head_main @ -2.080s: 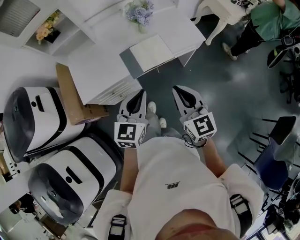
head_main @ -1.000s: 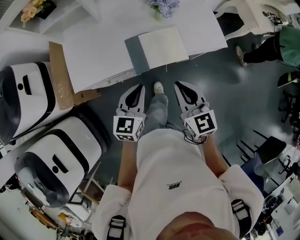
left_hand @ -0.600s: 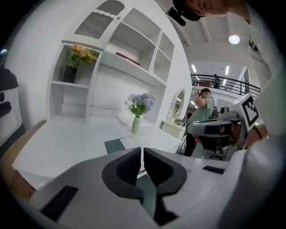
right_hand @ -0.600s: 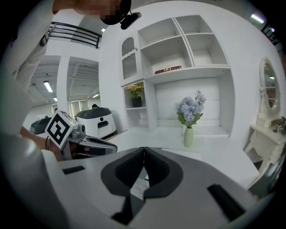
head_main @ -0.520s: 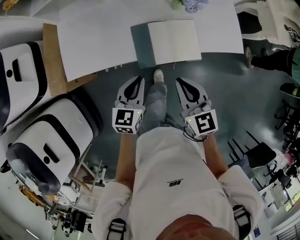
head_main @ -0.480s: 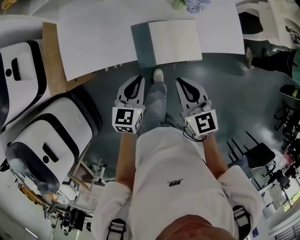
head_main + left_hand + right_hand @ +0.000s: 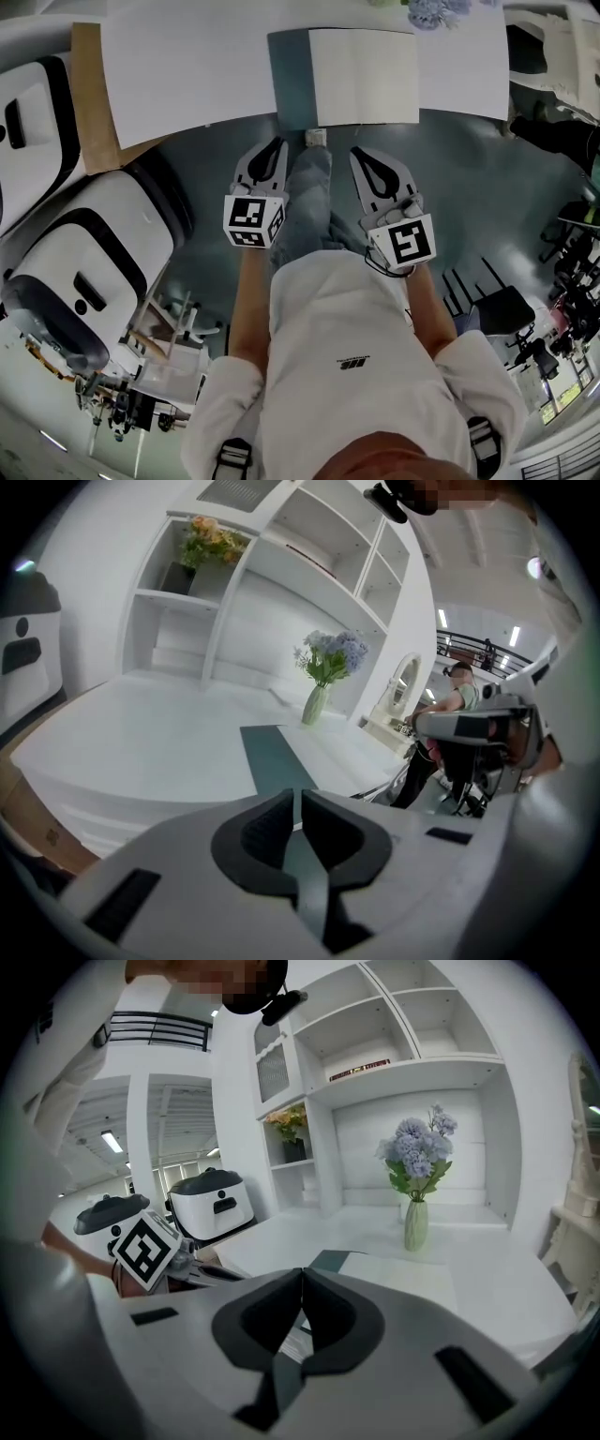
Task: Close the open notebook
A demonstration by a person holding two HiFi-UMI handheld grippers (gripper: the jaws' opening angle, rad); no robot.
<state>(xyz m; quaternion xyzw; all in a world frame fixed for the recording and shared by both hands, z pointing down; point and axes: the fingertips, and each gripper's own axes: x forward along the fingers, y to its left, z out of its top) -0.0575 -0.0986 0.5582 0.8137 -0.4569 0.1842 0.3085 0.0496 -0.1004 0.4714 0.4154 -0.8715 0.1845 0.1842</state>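
Observation:
The open notebook (image 7: 364,75) lies on the white table (image 7: 187,66), a white page facing up and its dark teal cover (image 7: 289,77) spread to the left. My left gripper (image 7: 273,143) and right gripper (image 7: 362,155) hang side by side above the floor, just short of the table's near edge, both shut and empty. In the left gripper view the teal cover (image 7: 270,754) lies beyond the closed jaws of the left gripper (image 7: 296,797). The right gripper view shows the notebook (image 7: 405,1282) past the closed jaws of the right gripper (image 7: 302,1274).
A vase of pale flowers (image 7: 415,1222) stands behind the notebook, with white shelving (image 7: 412,1026) above. Two white domed machines (image 7: 89,277) and a cardboard sheet (image 7: 89,94) sit at the left. Dark chairs (image 7: 502,314) are at the right. My foot (image 7: 315,139) is near the table edge.
The table and notebook have come nearer and now lie straight ahead of both grippers. Both grippers stay shut and keep their spacing.

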